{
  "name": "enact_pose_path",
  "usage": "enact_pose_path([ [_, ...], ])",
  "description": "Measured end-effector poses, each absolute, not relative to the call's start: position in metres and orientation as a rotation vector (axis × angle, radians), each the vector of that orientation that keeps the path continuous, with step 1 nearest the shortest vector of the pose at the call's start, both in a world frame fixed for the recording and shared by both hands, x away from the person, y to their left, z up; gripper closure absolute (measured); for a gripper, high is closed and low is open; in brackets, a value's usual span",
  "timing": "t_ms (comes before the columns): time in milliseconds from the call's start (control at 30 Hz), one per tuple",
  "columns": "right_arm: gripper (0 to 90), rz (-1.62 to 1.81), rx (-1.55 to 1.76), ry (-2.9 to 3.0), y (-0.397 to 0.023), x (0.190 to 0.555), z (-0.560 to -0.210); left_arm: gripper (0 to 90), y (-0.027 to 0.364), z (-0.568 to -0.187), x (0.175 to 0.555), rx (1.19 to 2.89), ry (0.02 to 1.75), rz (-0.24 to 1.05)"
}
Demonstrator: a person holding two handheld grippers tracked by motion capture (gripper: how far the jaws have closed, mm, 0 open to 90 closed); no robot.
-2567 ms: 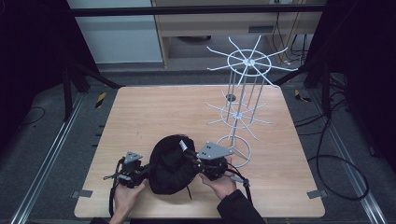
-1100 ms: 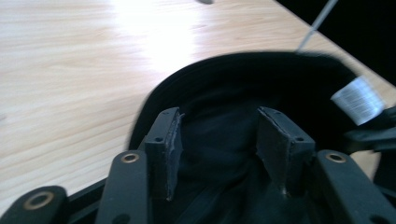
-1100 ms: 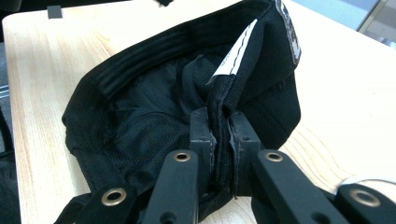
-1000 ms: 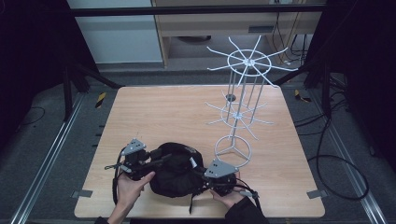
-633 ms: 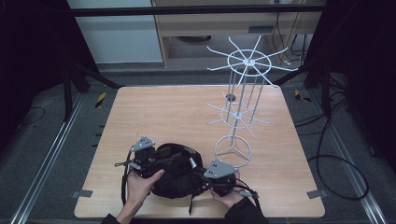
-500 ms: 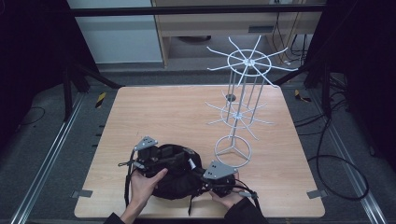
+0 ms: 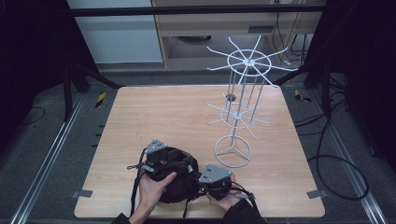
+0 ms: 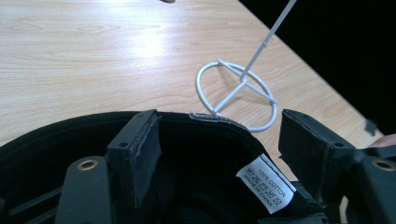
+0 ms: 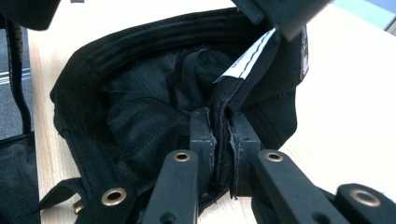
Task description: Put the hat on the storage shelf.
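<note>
A black hat point(image 7: 180, 187) lies upside down near the table's front edge, its white label point(image 8: 266, 184) showing inside. My left gripper point(image 7: 161, 161) reaches over the hat's far-left rim. In the left gripper view, my left gripper point(image 8: 219, 126) has just been opening its jaws; they straddle the rim of the hat point(image 8: 196, 186), with the pads point(image 8: 147, 149) not pressing on it. My right gripper point(image 7: 205, 179) is at the hat's right side. In the right gripper view, my right gripper point(image 9: 219, 119) is shut on a fold of the inner band of the hat point(image 9: 130, 107).
A white wire rack point(image 7: 233, 151) with a ring base and two tiers of spokes stands right of centre, its base close to the hat. Its base ring point(image 8: 236, 95) lies just beyond my left jaws. Bare wooden table point(image 7: 154, 116) stretches behind and to the left.
My left hand has moved right along the hat toward the right gripper, and its jaws have spread apart. The right gripper has stayed put, still clamped on the hat.
</note>
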State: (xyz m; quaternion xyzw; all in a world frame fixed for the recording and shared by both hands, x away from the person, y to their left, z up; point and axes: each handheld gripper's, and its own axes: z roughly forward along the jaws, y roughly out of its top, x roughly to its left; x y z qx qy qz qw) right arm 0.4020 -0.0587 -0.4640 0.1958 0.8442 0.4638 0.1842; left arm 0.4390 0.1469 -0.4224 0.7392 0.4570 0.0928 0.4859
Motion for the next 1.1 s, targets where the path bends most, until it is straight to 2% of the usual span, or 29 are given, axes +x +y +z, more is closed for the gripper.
enact_pose_path([
  [367,82.8,1.298,0.524,2.390,-0.054,0.400,-0.466,33.9,0.138,-0.433,0.442,1.830,1.163,0.183],
  [433,82.6,1.300,0.528,2.396,-0.052,0.400,-0.467,41.5,0.137,-0.434,0.442,1.831,1.171,0.170],
  [467,82.6,1.300,0.528,2.396,-0.052,0.400,-0.467,41.5,0.136,-0.435,0.441,1.833,1.169,0.169],
  [700,80.8,1.295,0.564,2.429,-0.049,0.401,-0.474,60.7,0.131,-0.441,0.439,1.851,1.160,0.161],
  [867,72.6,1.322,0.605,2.450,-0.050,0.402,-0.476,72.9,0.130,-0.442,0.439,1.867,1.151,0.137],
  [1000,64.2,1.360,0.633,2.448,-0.053,0.400,-0.474,77.2,0.132,-0.445,0.440,1.872,1.150,0.115],
  [1033,59.9,1.396,0.642,2.447,-0.057,0.399,-0.472,80.3,0.132,-0.445,0.440,1.875,1.149,0.122],
  [1100,58.1,1.420,0.654,2.446,-0.060,0.398,-0.470,80.6,0.134,-0.445,0.440,1.875,1.145,0.125],
])
